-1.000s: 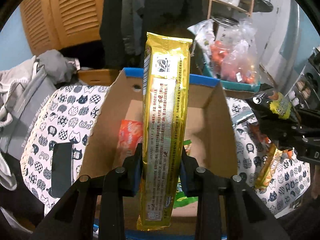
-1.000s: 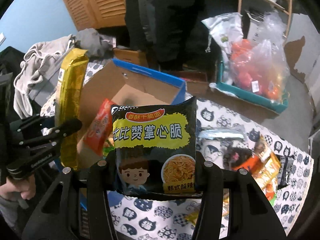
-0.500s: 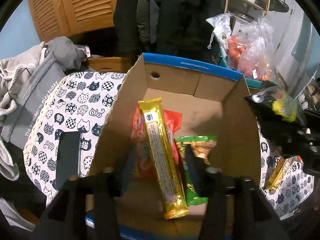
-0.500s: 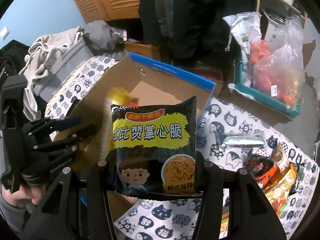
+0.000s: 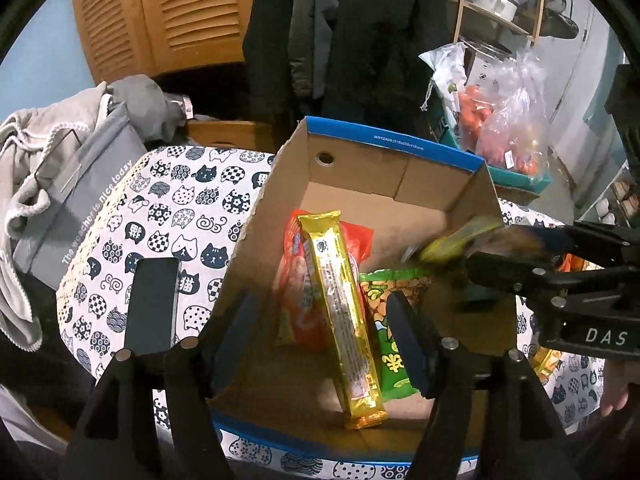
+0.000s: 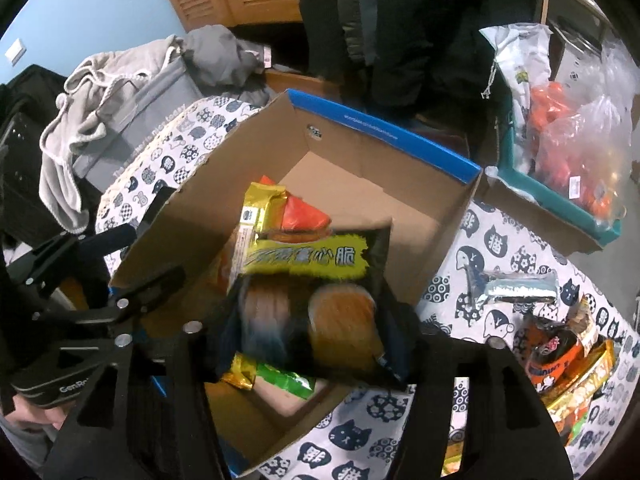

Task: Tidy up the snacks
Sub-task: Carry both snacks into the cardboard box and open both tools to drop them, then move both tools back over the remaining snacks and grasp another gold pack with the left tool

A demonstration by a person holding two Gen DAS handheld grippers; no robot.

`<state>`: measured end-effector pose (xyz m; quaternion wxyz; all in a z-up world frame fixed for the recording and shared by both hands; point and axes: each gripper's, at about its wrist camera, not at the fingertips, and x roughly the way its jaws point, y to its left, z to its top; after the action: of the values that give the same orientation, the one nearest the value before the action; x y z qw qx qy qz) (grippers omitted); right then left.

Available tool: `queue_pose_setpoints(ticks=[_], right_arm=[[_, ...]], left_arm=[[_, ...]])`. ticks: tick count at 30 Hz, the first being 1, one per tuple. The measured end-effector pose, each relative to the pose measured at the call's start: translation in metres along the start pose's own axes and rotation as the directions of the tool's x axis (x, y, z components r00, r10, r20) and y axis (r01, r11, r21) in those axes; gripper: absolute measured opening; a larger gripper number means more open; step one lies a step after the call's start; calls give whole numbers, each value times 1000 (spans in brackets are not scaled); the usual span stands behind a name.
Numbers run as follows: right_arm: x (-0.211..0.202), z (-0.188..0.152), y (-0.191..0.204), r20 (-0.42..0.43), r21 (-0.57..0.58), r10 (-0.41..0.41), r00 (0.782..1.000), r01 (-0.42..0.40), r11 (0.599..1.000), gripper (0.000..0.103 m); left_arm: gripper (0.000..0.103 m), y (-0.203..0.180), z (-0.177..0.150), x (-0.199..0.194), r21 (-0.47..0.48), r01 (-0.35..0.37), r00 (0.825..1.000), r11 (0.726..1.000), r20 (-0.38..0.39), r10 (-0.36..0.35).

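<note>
A round tabletop [image 5: 168, 216] covered in a white cloth printed with dark cat faces stands in a cluttered room, with louvred wooden doors [image 5: 160, 12] and dark hanging coats [image 5: 360, 28] behind it and grey clothing and a grey bag [image 5: 76, 184] heaped at its left. An open brown cardboard box with blue rim edges [image 5: 400, 172] sits on the tabletop, its near rim just under the left gripper [image 5: 324, 344], whose 2 fingers stand wide apart and hold nothing. Inside the box a long gold foil snack packet [image 5: 340, 308] lies on an orange packet [image 5: 296, 280] beside a green packet [image 5: 384, 320], its long axis running from the far wall toward the near rim, its near end at the box floor. The far half of the box floor is bare cardboard. The right gripper [image 6: 316, 344] hangs over the box's right side with a black and yellow noodle snack bag [image 6: 316, 292] between its fingers, tilted forward and blurred; whether the fingers grip it cannot be told. A flat black rectangular object [image 5: 152, 304] lies on the cloth left of the box. To the right of the box more loose snacks [image 6: 560, 344] lie on the cloth, among them a silver wrapped bar [image 6: 516, 286]. Beyond, a teal tray [image 6: 560, 200] holds clear bags of orange items.
</note>
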<state>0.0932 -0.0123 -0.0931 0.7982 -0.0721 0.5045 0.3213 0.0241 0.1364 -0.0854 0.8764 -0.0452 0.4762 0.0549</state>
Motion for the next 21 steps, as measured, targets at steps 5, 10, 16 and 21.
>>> queue_pose_setpoints(ticks=[5, 10, 16, 21], right_arm=[[-9, -2, -5, 21, 4, -10, 1000, 10, 1000, 65], [-24, -8, -17, 48, 18, -40, 998, 39, 999, 70], [-43, -23, -37, 58, 40, -99, 993, 97, 994, 72], [-58, -37, -59, 62, 59, -140, 988, 137, 989, 72]], left_arm=[[70, -8, 0, -1, 9, 22, 1000, 1000, -2, -22], [73, -24, 0, -4, 50, 29, 1000, 998, 7, -30], [75, -46, 0, -7, 95, 38, 999, 995, 15, -39], [76, -67, 1, -10, 129, 56, 998, 990, 21, -59]])
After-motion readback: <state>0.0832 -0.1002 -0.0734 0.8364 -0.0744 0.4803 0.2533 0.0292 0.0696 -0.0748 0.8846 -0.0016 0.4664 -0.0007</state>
